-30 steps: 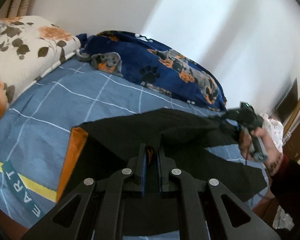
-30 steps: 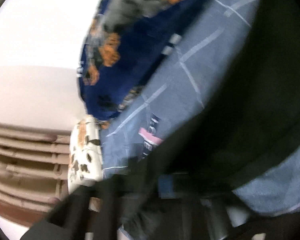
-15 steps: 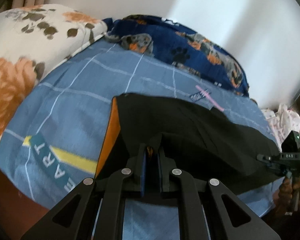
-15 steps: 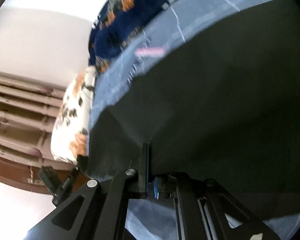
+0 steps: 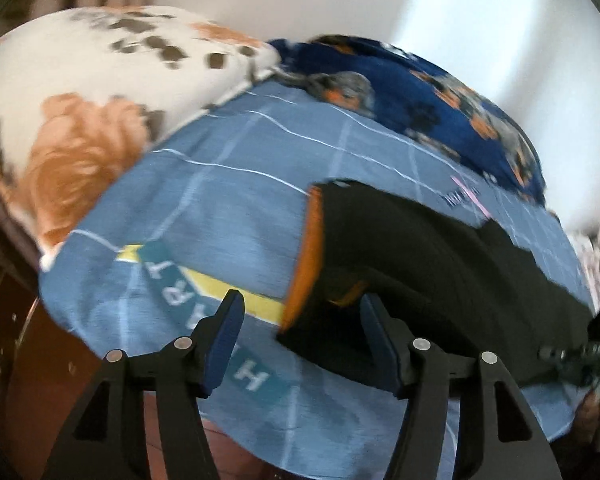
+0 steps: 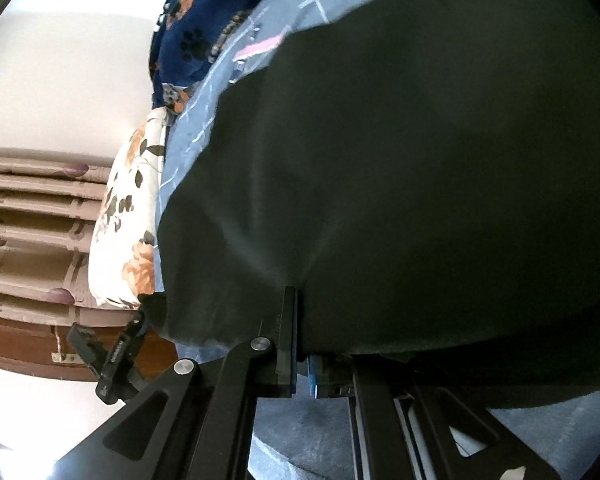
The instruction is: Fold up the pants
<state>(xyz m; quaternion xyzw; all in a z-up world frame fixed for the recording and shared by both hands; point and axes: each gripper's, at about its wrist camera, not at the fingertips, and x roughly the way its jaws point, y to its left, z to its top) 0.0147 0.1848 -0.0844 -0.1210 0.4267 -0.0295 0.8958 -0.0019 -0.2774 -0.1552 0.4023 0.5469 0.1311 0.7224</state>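
left gripper (image 5: pixel 300 332): jaws just opening, pants (image 5: pixel 420 264) edge between them, unpinched | right gripper (image 6: pixel 300 344): clamped on pants hem | pants flat on bed (image 5: pixel 220 200) | risk: right-side tug skews fold, freed corner slides off edge

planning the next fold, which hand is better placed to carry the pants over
Right, probably: the right gripper is shut on the pants edge, while the left gripper has just opened, its fingers off the cloth.

Matt black cloth pants (image 5: pixel 428 264) with orange lining; soft woven blue bedsheet (image 5: pixel 220 208); fleecy navy blanket (image 5: pixel 420 100)
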